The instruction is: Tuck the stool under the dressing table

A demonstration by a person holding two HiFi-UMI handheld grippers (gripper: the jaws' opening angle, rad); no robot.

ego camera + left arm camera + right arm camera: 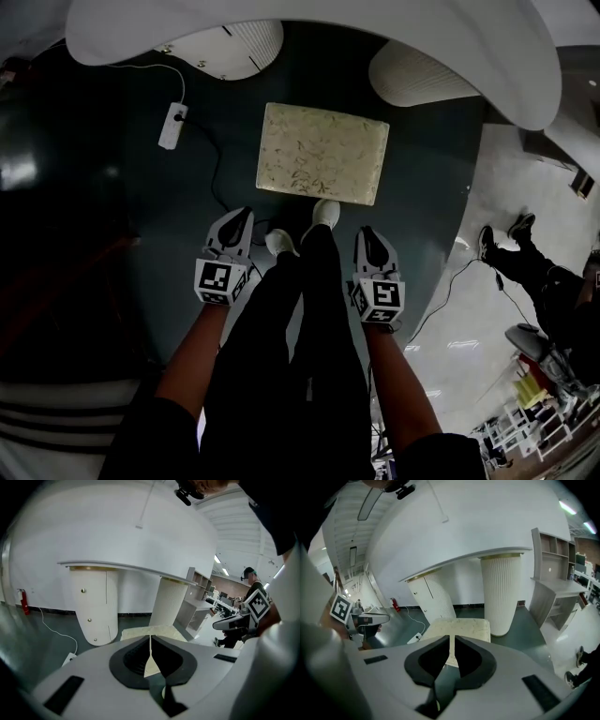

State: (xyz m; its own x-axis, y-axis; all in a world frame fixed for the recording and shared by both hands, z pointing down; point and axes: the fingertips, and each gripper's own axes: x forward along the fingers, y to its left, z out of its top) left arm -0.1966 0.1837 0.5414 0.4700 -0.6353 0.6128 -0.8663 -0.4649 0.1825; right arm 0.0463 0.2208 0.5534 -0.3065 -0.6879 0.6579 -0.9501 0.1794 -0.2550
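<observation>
The stool (322, 153), with its cream, speckled rectangular seat, stands on the dark green floor (131, 234) just in front of the white dressing table (309, 37). It is on the near side of the table's curved top and not under it. It is lined up with the gap between the two pedestals: the smooth one with small knobs (93, 606) on the left and the ribbed round one (501, 592) on the right.

The person stands right at the stool's near edge, and one white shoe (325, 213) is almost touching it. The left gripper (240, 220) and the right gripper (368, 236) are held low on either side of the legs and point down toward the stool, apart from it. The jaws of both are closed together with nothing between them.

A white power strip (172, 126) lies on the floor to the left of the stool, with its cable trailing away. A red fire extinguisher (23, 603) stands against the far wall. A second person (525, 267) is off to the right on the pale floor.
</observation>
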